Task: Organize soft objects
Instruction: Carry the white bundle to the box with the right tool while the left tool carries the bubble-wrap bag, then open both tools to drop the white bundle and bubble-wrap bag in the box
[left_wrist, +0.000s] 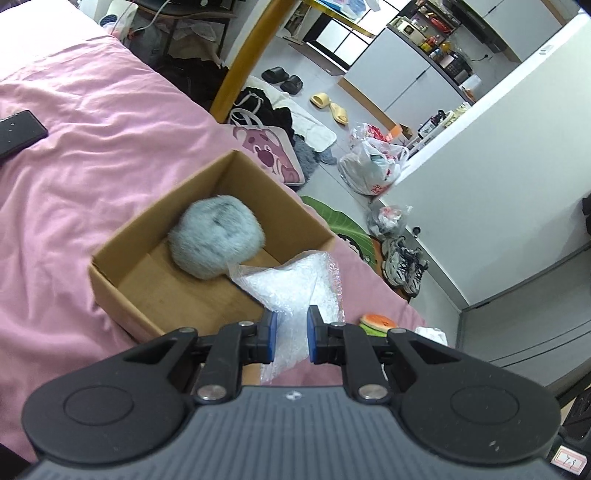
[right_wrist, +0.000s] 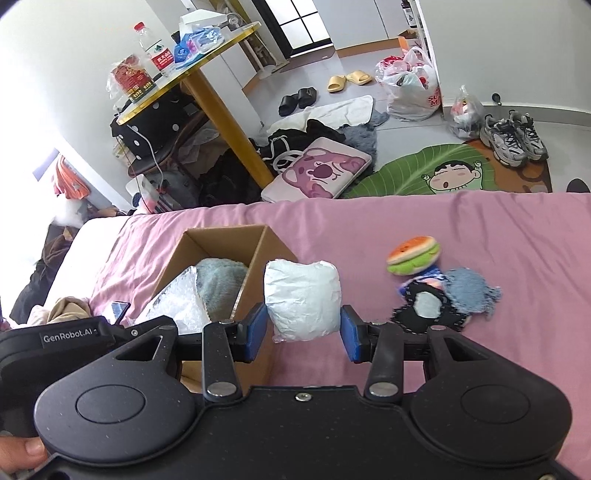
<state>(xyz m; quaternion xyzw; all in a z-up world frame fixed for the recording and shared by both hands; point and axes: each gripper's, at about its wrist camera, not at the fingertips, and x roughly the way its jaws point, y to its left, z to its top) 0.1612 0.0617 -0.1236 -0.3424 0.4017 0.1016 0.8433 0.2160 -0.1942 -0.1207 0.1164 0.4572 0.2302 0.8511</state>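
Left gripper (left_wrist: 290, 334), seen from its own wrist camera, hangs over the near right corner of the cardboard box (left_wrist: 110, 273) with a crumpled sheet of bubble wrap (left_wrist: 295, 288) between its blue pads; whether the pads actually pinch the sheet or have let go of it I cannot tell, since a gap shows between them and the plastic runs through it. Most of the wrap drapes over the box's near corner, part inside and part outside. A grey furry ball (left_wrist: 218, 236) already sits inside the box, toward its far wall, on the pink bedsheet (left_wrist: 92, 147). From the right wrist camera, the right gripper (right_wrist: 303, 326) is clamped on a pale blue wrapped bundle (right_wrist: 303, 299), held in the air just beside the box's right wall. A burger-shaped plush (right_wrist: 413, 255) and a small heap of denim and dark fabric pieces (right_wrist: 450, 299) lie on the sheet, off to the right and apart from the box. To finish this step well, I would judge that the bundle should be carried left until it is clearly past the wall and above the open floor of the box, lowered in, and only then freed, lest it catch the rim.
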